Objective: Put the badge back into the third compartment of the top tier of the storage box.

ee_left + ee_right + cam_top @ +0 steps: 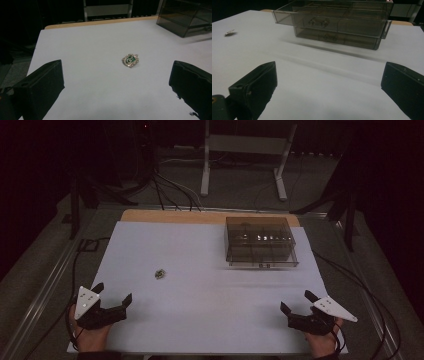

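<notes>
A small jewelled brooch (160, 274) with a green centre lies on the white table sheet (200, 285), left of middle. In the left gripper view the brooch (130, 60) sits a short way ahead of my wide-apart jaws. My left gripper (113, 293) rests near the front left corner, open and empty. A smoky clear drawer box (260, 242) stands at the back right; in the right gripper view the box (332, 22) has its top drawer pulled out. My right gripper (298, 302) sits at the front right, open and empty, and the brooch (229, 32) lies far to its left.
Beyond the table's wooden far edge (170, 216) are a dark floor, black cables (170, 190) and a white metal stand (245, 155). Metal rails run along both sides of the table.
</notes>
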